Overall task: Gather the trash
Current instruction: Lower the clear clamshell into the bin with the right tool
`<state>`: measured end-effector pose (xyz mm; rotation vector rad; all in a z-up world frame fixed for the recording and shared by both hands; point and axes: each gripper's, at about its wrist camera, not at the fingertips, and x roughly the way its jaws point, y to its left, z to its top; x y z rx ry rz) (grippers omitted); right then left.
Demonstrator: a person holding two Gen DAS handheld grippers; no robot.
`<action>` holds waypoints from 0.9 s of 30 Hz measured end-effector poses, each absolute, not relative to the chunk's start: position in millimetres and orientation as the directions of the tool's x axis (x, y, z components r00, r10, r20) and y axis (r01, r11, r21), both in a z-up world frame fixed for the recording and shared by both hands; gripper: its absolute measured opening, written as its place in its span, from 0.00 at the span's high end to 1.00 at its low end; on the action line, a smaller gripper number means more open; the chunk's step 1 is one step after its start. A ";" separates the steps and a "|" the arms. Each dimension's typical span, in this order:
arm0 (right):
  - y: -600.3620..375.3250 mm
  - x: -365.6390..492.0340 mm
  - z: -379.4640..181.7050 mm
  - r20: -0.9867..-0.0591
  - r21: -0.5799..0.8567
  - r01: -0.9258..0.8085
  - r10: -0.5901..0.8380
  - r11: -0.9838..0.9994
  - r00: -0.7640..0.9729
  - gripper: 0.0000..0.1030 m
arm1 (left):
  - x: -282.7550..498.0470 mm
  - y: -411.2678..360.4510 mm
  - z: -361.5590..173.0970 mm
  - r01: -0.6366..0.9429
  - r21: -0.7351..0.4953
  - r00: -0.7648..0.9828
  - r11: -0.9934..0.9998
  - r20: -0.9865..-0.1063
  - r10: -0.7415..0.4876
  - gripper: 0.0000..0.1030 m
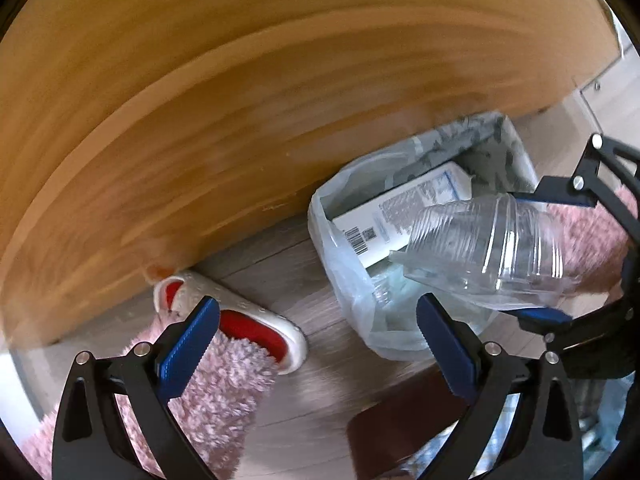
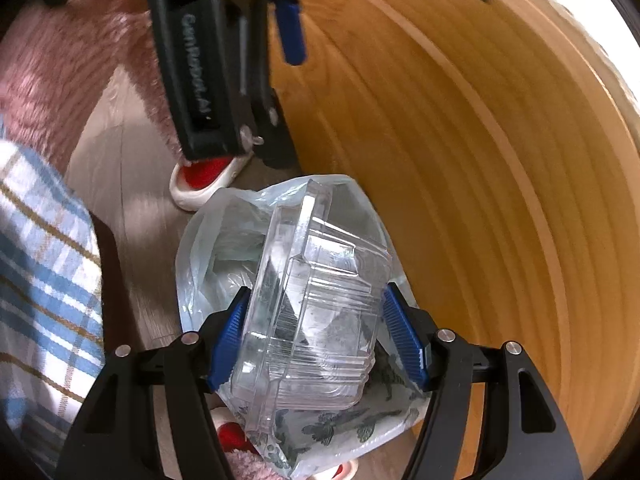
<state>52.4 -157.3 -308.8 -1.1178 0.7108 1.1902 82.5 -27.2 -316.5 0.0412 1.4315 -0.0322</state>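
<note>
wooden table edge [image 1: 240, 100] curving wide above grey floor. below it, lined trash bin [image 1: 344, 292] holding white carton [image 1: 404, 208]. pink fluffy slipper [image 1: 224, 376] lying near, left of bin. clear plastic container [image 2: 316, 300] clamped between pads of right gripper [image 2: 320, 340], hanging over bin mouth. left gripper [image 1: 316, 344] spread wide, gripping nothing.

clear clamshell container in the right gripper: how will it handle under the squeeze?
Clear clamshell container looks thin-walled and empty, so probably very light. Held across its ribbed sides by the right gripper, it may flex or crackle. Its glossy plastic could slip; it hangs over the lined bin.
</note>
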 end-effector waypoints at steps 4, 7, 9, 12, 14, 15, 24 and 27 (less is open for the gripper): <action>-157.0 46.8 -322.6 -0.906 -0.291 -0.953 0.345 -0.085 0.246 0.38 | 86.1 -24.8 -327.6 0.060 0.042 0.105 0.997 -0.994 0.035 0.07; -155.2 42.3 -335.7 -0.914 -0.291 -0.944 0.336 -0.157 0.226 0.38 | 89.4 -17.0 -332.4 0.045 0.050 0.091 0.998 -0.995 0.046 0.07; -154.9 43.1 -341.7 -0.921 -0.276 -0.942 0.331 -0.192 0.203 0.38 | 90.1 -12.5 -335.1 0.033 0.055 0.082 0.998 -0.995 0.052 0.07; -150.8 42.3 -351.9 -0.931 -0.250 -0.934 0.328 -0.254 0.160 0.38 | 90.2 -2.5 -340.5 0.007 0.060 0.064 0.998 -0.996 0.059 0.07; -148.2 42.8 -357.7 -0.934 -0.244 -0.925 0.326 -0.290 0.144 0.38 | 90.2 0.9 -343.1 -0.001 0.059 0.057 0.998 -0.997 0.059 0.07; -145.8 41.8 -363.1 -0.938 -0.234 -0.919 0.323 -0.318 0.127 0.38 | 90.4 3.3 -345.1 -0.007 0.058 0.051 0.998 -0.997 0.058 0.07; -128.5 44.5 -395.5 -0.960 -0.167 -0.887 0.276 -0.431 0.046 0.38 | 94.3 13.5 -363.3 -0.035 0.048 0.001 0.998 -0.999 0.048 0.07; -127.0 45.9 -407.0 -0.966 -0.146 -0.874 0.257 -0.464 0.025 0.38 | 97.6 12.7 -365.6 -0.033 0.040 -0.003 0.999 -0.999 0.040 0.07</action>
